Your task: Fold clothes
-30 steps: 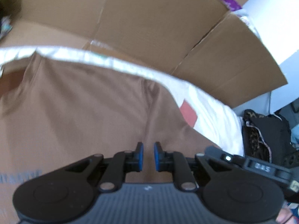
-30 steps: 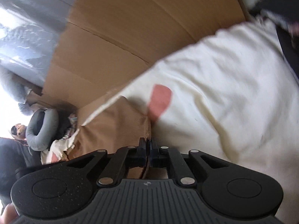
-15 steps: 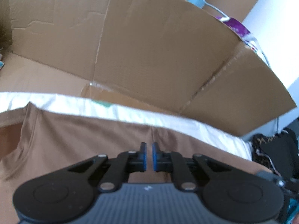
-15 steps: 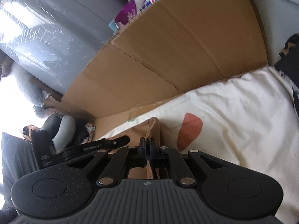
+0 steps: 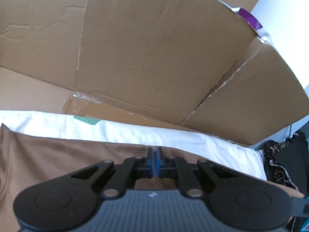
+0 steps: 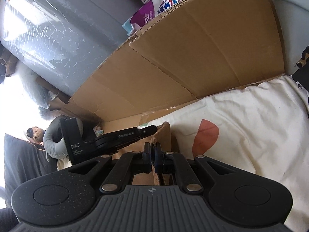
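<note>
Left claw (image 5: 154, 152) newly shut on smooth brown cloth (image 5: 58, 160)

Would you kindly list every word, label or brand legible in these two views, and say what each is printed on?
"DAS": white letters on the black body of the left gripper, right wrist view; smaller lines beneath are unreadable.
"POWER": on the purple and white package behind the cardboard; its larger blue lettering is cut off.
Embossed text along the left gripper's finger: too blurred.
Left wrist view: none.

A tall cardboard sheet (image 5: 154, 58) stands creased behind a white cover (image 6: 251, 125) printed with a reddish patch (image 6: 205, 135). A purple-and-white bag (image 6: 160, 5) pokes above the cardboard, beside a plastic-wrapped grey surface (image 6: 58, 29)
</note>
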Tool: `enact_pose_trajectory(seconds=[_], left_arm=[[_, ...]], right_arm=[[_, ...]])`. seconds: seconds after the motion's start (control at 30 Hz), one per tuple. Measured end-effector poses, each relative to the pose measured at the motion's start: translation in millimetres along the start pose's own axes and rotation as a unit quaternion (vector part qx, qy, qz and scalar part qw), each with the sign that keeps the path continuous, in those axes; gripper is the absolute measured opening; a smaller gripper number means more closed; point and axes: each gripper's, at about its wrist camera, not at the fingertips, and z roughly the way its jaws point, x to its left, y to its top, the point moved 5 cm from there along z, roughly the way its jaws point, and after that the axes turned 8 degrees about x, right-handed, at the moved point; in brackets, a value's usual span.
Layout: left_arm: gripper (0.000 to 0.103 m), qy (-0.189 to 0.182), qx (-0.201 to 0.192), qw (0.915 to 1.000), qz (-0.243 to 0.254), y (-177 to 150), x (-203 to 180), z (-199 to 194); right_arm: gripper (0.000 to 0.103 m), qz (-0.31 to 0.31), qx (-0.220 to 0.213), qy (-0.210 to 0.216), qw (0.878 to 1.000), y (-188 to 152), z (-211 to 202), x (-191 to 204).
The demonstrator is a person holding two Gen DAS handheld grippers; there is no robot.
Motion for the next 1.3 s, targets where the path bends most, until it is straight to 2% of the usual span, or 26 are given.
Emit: enact_pose_trajectory(seconds=[0.57, 0.67, 0.83, 1.17, 1.3], left_arm=[[0.004, 0.002, 0.029, 0.9990, -0.032, 0, 12, 38], [0.004, 0.004, 0.034, 0.9991, -0.025, 1, 14, 31], [0.005, 0.000, 0.028, 0.9985, -0.048, -2, 30, 9], [0.008, 0.008, 0.016, 0.9970, -0.076, -12, 62, -20], [0.008, 0.015, 0.012, 0.9952, -0.096, -19, 82, -39]], right_arm=[[0.000, -0.007, 0.012, 0.026, 1.000, -1, 7, 20], [0.000, -0.007, 0.009, 0.031, 0.999, 0, 6, 22], [0.000, -0.012, 0.016, 0.040, 0.999, -2, 13, 31], [0.000, -0.073, 0.083, 0.054, 0.992, -15, 67, 73], [0.000, -0.075, 0.105, 0.065, 0.990, -18, 96, 77]])
